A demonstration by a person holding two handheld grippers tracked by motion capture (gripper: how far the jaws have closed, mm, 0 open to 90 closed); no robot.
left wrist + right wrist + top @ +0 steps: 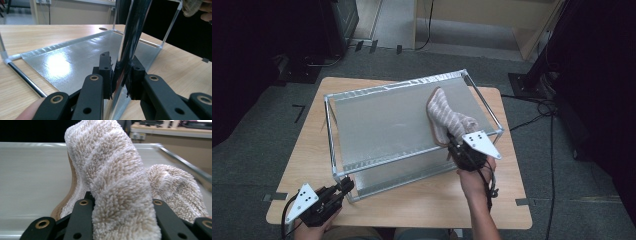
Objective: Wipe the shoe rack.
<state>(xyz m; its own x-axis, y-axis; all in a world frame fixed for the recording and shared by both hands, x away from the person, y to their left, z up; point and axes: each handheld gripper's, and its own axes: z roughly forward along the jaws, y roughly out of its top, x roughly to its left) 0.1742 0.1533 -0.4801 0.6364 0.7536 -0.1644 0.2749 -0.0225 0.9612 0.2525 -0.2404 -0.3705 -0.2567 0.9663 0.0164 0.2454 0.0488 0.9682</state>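
A silver wire-framed rack (pixel 382 90) with two shelves stands on the wooden table (pixel 437 200). A beige and white striped terry cloth (pixel 447 117) lies bunched on the top shelf near its right front corner. My right gripper (pixel 451 142) is shut on the cloth's near end; in the right gripper view the cloth (pixel 117 182) bulges between and over the jaws of my right gripper (pixel 120 205). My left gripper (pixel 348 186) is shut on the rack's front left corner post (pixel 127 45), which runs up between the pads of my left gripper (pixel 121 77).
The rack's lower shelf (pixel 65 65) lies just above the tabletop. Bare table runs along the front and left of the rack. Cables (pixel 532 120) trail across the grey floor on the right, and dark equipment stands at both sides.
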